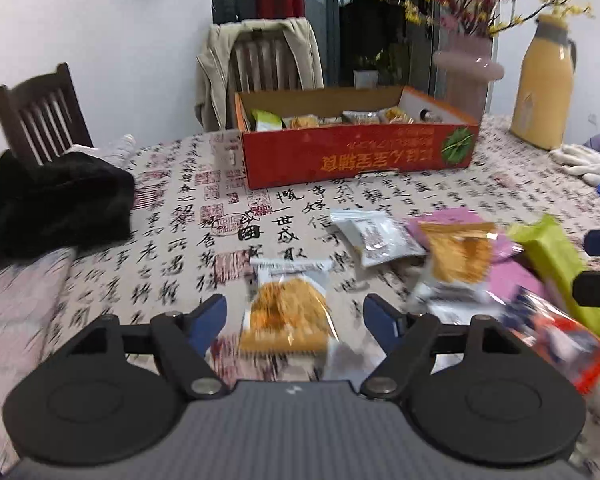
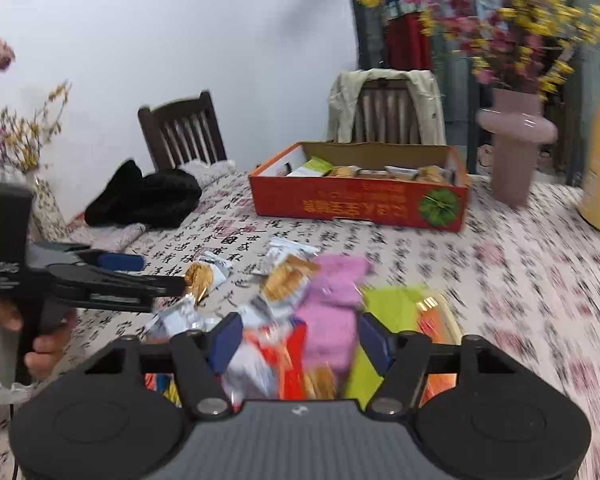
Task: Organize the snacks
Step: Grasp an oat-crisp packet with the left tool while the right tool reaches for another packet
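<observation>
Both wrist views low over table (image 1: 172,216), facing shared red box (image 1: 356,152)

Red box (image 1: 356,156) with green leaf print, calligraphy-patterned tablecloth (image 1: 172,248) — black and red on cream, yellow flask (image 1: 542,92)

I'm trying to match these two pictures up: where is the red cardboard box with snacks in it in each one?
Left wrist view: the red cardboard box sits at upper centre, on the far part of the table, behind the loose snack packets.
Right wrist view: the same box is just right of centre, in the upper middle.
Shared landmark: the chair draped with a beige jacket stands right behind the box in both.
</observation>
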`<state>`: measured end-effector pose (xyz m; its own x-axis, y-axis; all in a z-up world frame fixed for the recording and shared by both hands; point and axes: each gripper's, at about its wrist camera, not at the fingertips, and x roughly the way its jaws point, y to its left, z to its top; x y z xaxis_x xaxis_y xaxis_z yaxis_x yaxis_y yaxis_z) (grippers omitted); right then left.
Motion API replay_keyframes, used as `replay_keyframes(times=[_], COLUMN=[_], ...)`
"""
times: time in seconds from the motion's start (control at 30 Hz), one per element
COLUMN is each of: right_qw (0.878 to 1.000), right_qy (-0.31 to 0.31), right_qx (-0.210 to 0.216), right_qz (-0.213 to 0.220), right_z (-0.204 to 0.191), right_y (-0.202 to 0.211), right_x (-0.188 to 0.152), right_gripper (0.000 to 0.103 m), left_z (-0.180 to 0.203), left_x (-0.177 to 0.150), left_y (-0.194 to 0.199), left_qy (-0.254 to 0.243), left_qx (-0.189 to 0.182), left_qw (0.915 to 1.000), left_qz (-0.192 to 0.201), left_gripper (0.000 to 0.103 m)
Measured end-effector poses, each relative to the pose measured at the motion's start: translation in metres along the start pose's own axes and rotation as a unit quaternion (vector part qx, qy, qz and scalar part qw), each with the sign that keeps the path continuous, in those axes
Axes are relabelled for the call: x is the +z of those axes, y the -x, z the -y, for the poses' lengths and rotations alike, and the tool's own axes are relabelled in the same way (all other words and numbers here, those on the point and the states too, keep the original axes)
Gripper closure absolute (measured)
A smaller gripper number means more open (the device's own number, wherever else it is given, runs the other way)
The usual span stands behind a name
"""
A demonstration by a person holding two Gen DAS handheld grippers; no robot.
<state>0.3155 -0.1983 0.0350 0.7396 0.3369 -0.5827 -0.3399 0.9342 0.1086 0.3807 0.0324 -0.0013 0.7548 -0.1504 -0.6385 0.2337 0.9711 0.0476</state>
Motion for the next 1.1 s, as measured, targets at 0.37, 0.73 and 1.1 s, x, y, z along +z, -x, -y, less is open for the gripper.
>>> replay_keyframes(times=[0.37, 0.73, 1.1], right_qw=[0.998, 0.999, 1.0], right_qy=[0.036, 0.03, 0.014], right_qx=[-0.007, 0.008, 0.003], right_qz=[-0.056, -0.039, 0.019], right_z=[-0.028, -0.024, -0.005], right_y=[-0.102, -0.103, -0.038], right_x=[0.019, 0.017, 0.009], right_gripper=[0.051, 0.08, 0.095], left_z=[-0.014, -0.014, 0.002], left_x=[0.005, 0.008, -0.001], left_y=[-0.046, -0.025, 0.07], left_qy=[0.003, 0.02, 0.053], left_qx=[-0.019, 0.0, 0.0], left_qw=[0.9997, 0.9998, 0.997], left_qz=[-0.018, -0.005, 0.057], left_gripper=[0.053, 0.057, 0.057])
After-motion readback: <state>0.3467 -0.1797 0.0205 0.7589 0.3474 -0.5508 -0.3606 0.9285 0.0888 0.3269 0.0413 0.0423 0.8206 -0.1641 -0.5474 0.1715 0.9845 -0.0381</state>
